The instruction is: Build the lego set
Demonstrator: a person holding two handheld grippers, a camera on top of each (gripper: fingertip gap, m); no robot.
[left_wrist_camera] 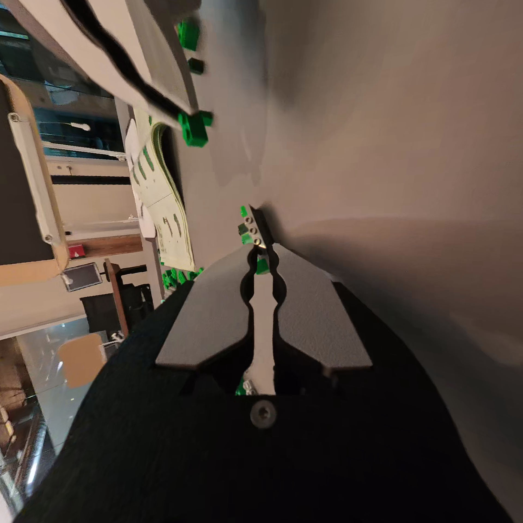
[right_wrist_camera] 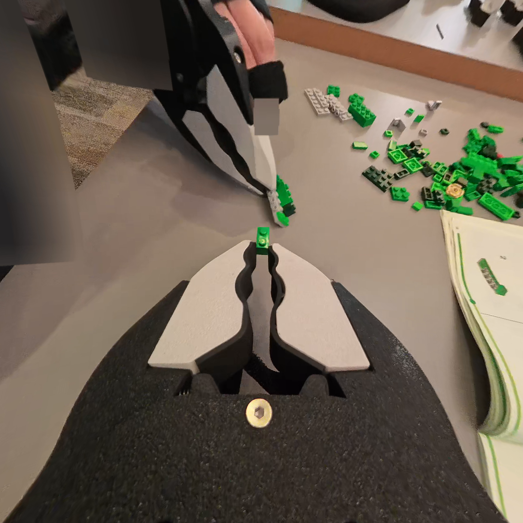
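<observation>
My left gripper [left_wrist_camera: 261, 250] is shut on a small grey and green lego assembly [left_wrist_camera: 253, 229], held on edge against the grey table. The same gripper [right_wrist_camera: 268, 192] and assembly [right_wrist_camera: 280, 202] show in the right wrist view, tip down on the table. My right gripper [right_wrist_camera: 261, 247] is shut on a small green brick [right_wrist_camera: 262, 242], a short way in front of the assembly and apart from it. In the left wrist view the right gripper [left_wrist_camera: 189, 114] shows at the top with its green brick [left_wrist_camera: 195, 127].
A pile of loose green, dark green and grey lego pieces [right_wrist_camera: 452, 169] lies at the right on the grey table [right_wrist_camera: 169, 226]. An open instruction booklet [right_wrist_camera: 495, 325] lies at the right edge. The table's brown edge [right_wrist_camera: 396, 53] runs along the top. There is about 8 cm between the tips of the two grippers.
</observation>
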